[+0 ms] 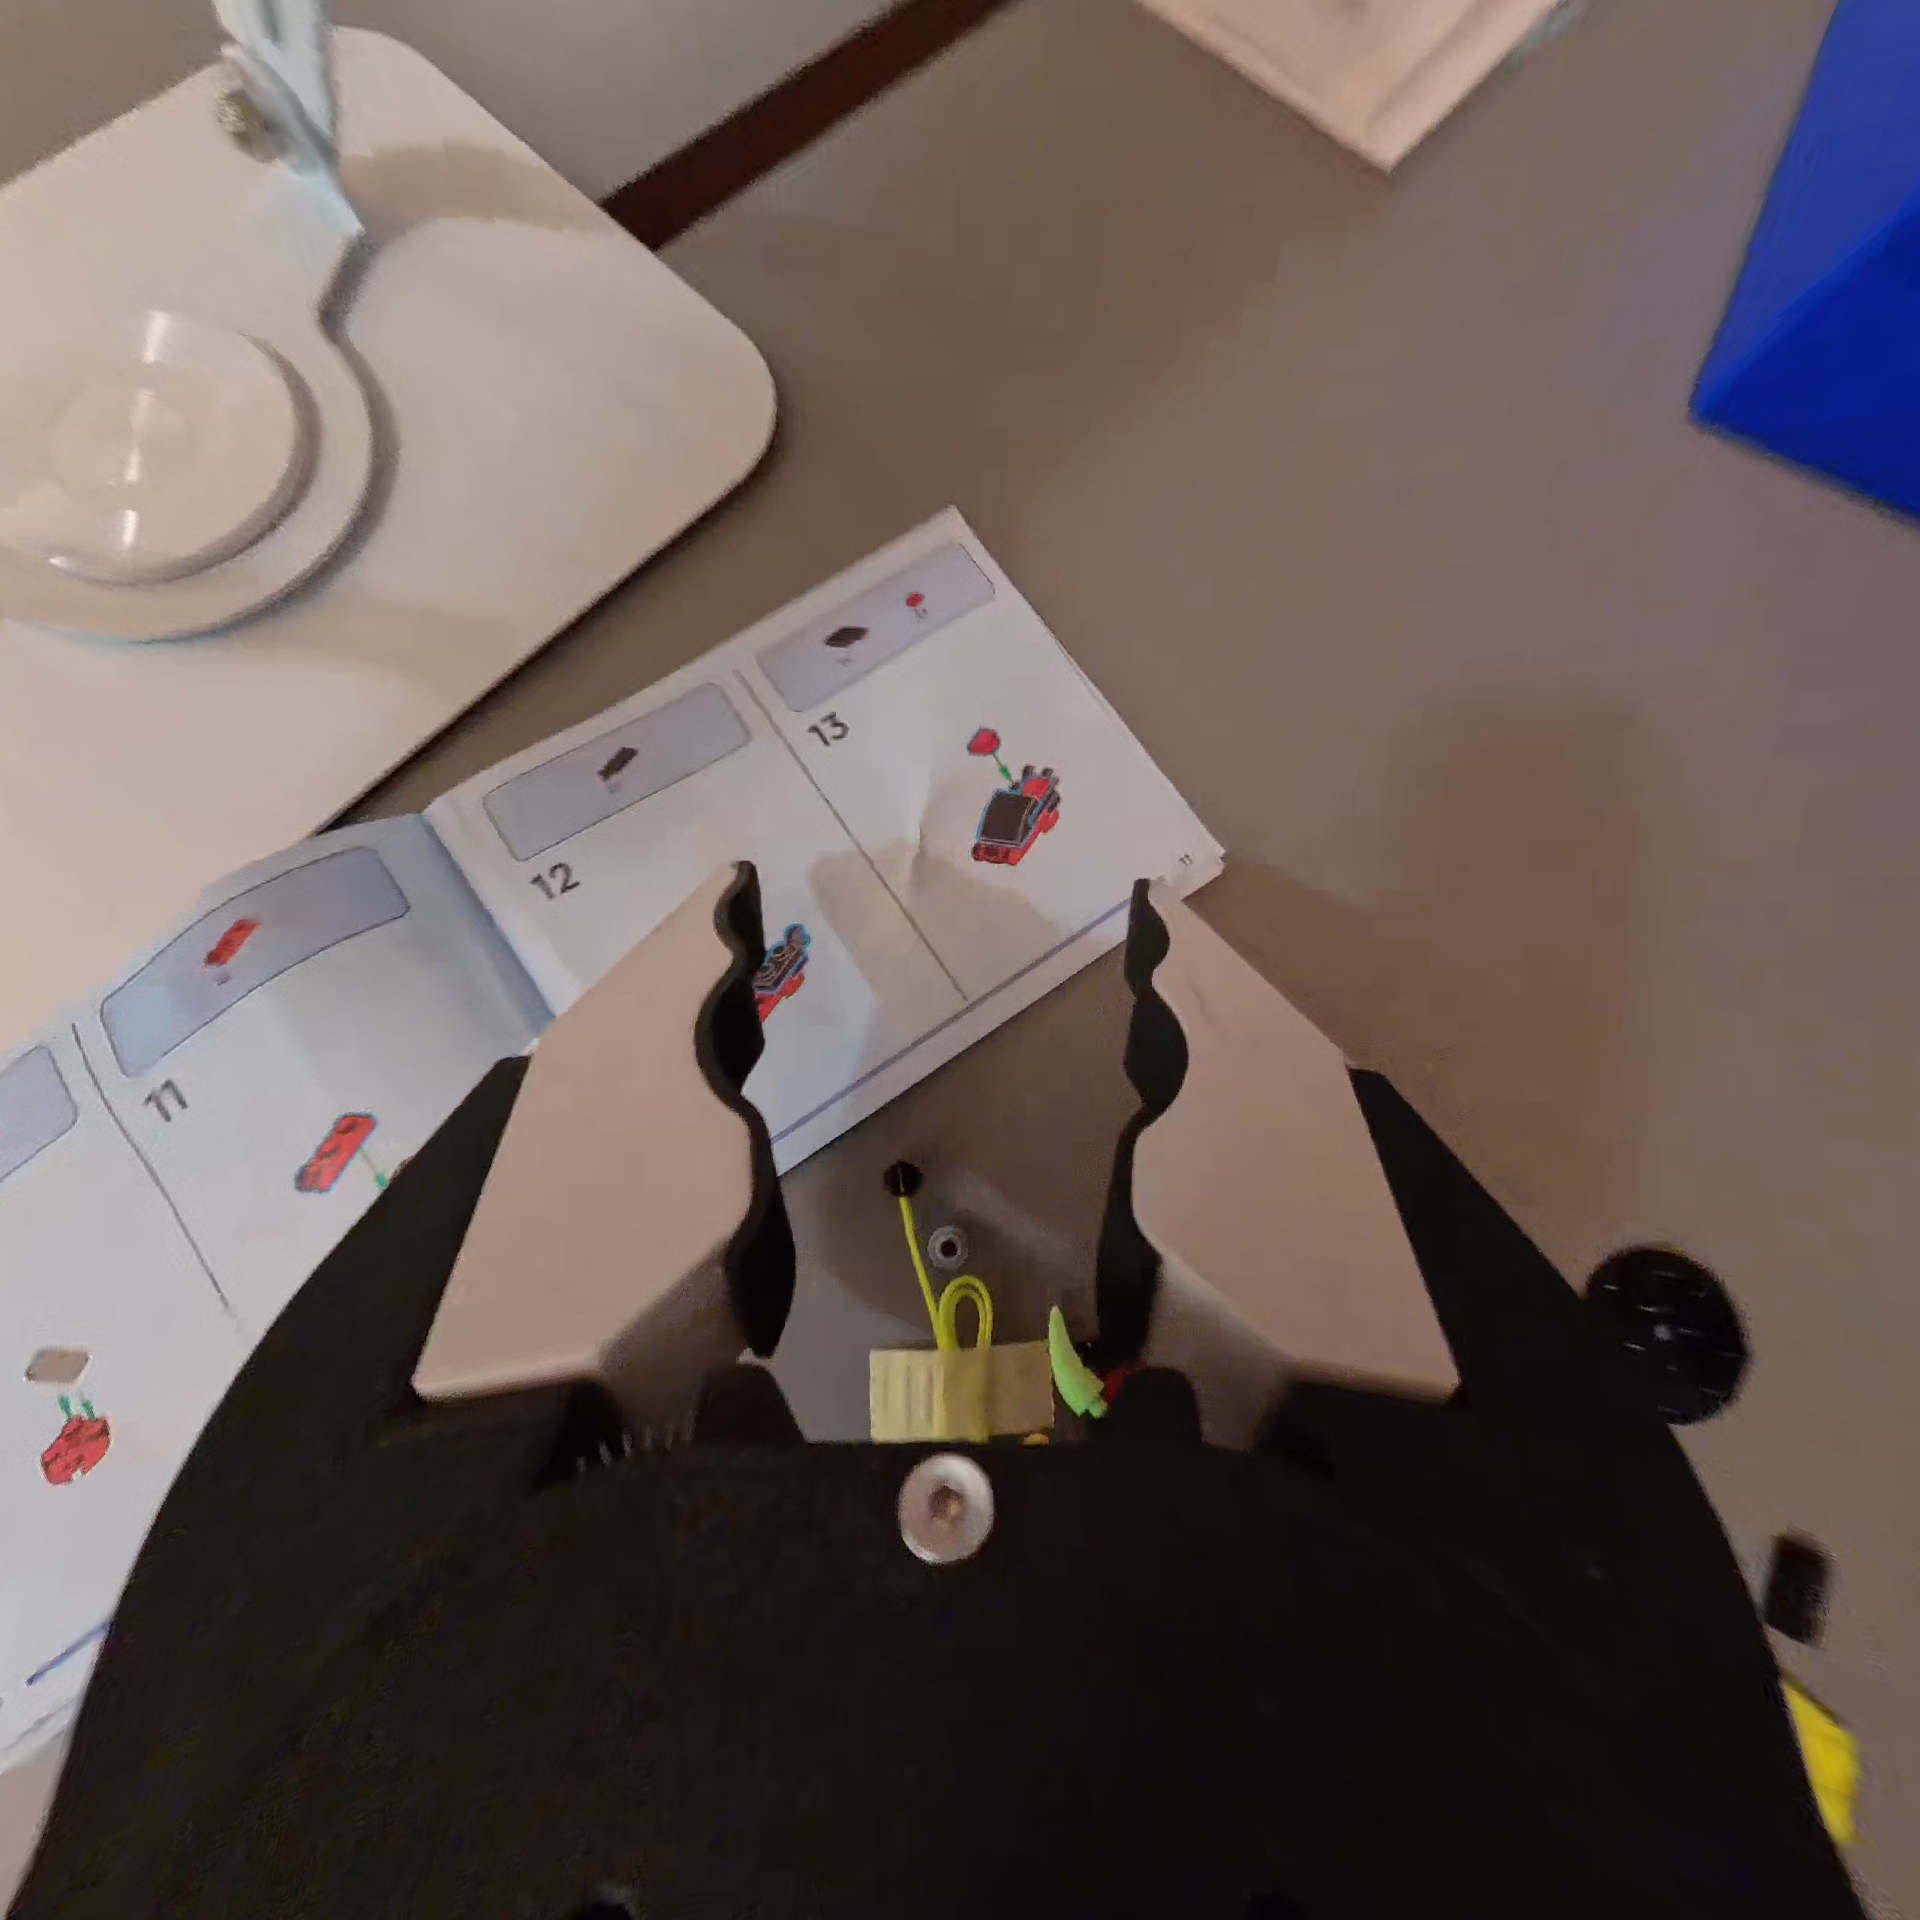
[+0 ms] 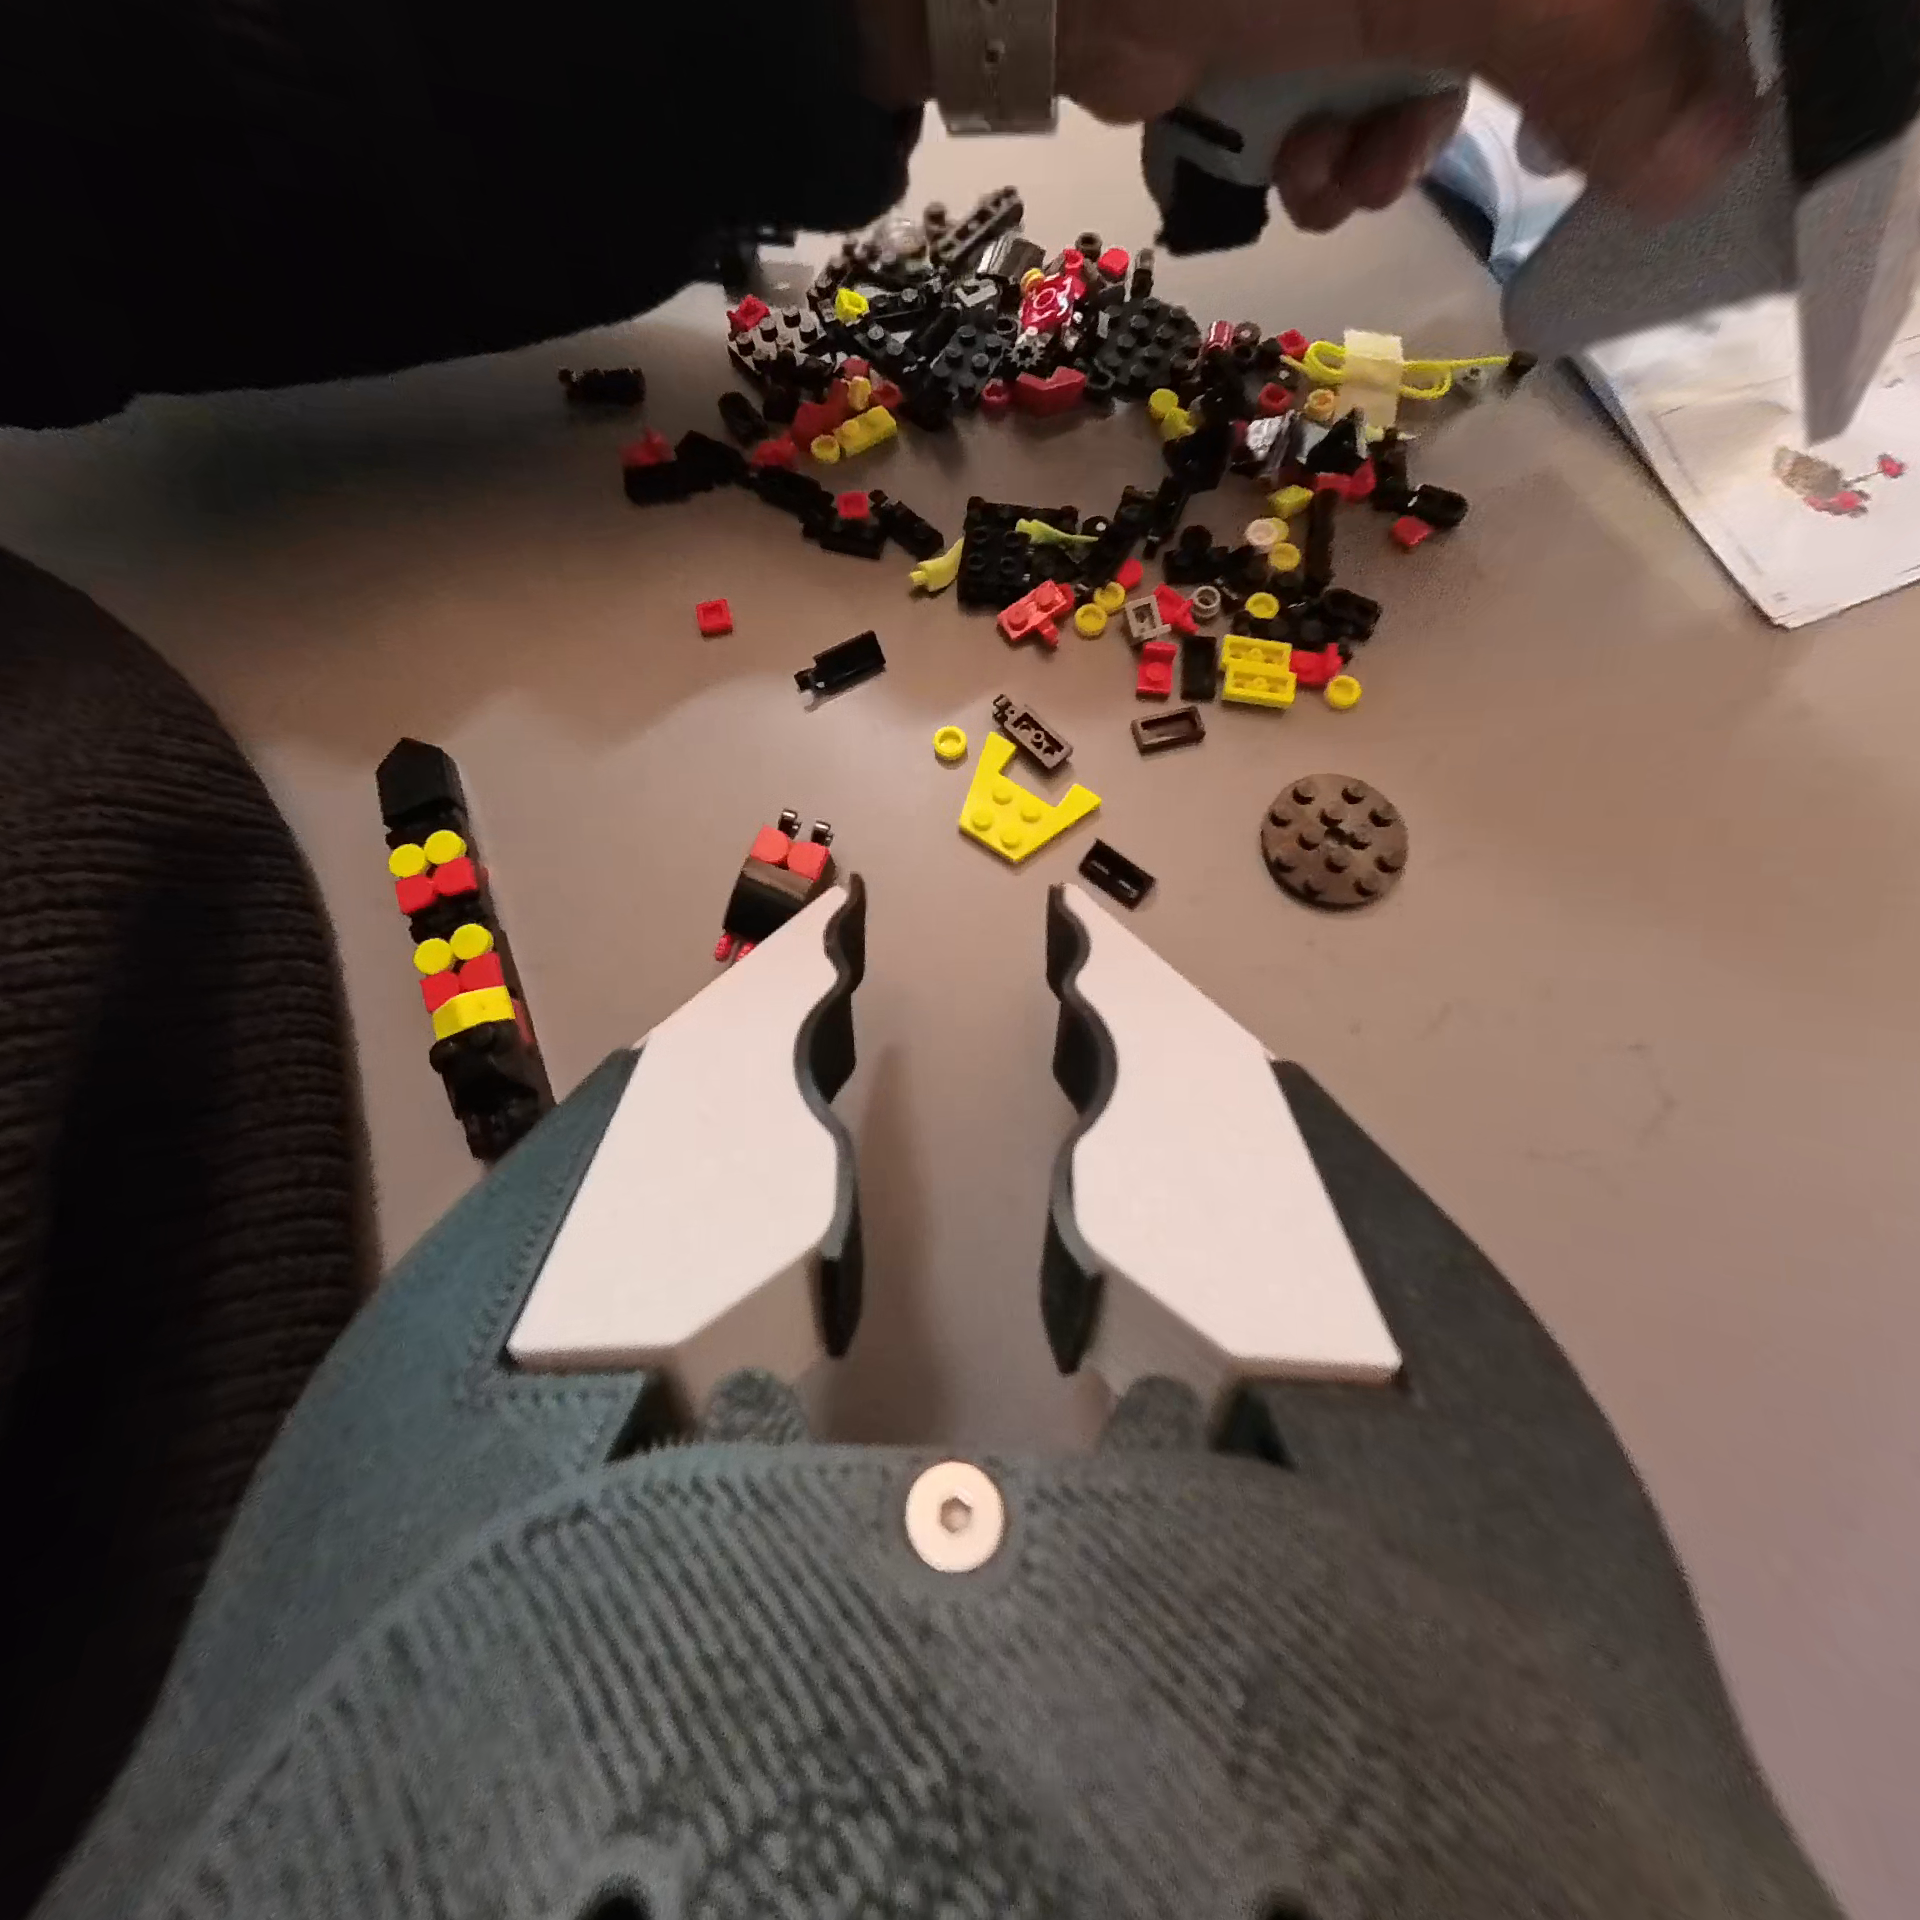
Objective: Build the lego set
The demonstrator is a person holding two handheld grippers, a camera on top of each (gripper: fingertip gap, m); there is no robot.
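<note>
My left gripper (image 1: 940, 883) is open and empty, hovering over the open instruction booklet (image 1: 665, 852) on the grey table. A yellow-green string piece with a pale block (image 1: 956, 1351) lies under it. My right gripper (image 2: 954, 894) is open and empty above the table. Just left of its left fingertip stands a small black and red sub-build (image 2: 779, 883). A long black build with yellow and red studs (image 2: 457, 945) lies further left. A yellow wedge plate (image 2: 1023, 805), a brown round plate (image 2: 1333, 840) and a pile of loose bricks (image 2: 1049, 416) lie ahead.
A white lamp base (image 1: 499, 436) sits behind the booklet, a blue box (image 1: 1839, 312) at the right. In the right wrist view a person's hand (image 2: 1330, 135) holds the other gripper over the pile, the booklet (image 2: 1766, 478) lies far right, and a dark sleeve (image 2: 156, 1039) is left. From my right tips it is roughly 7 centimeters to the brown round plate (image 2: 1333, 840); from my left, 15 centimeters. Seen from the left wrist view (image 1: 1698, 1352) as well.
</note>
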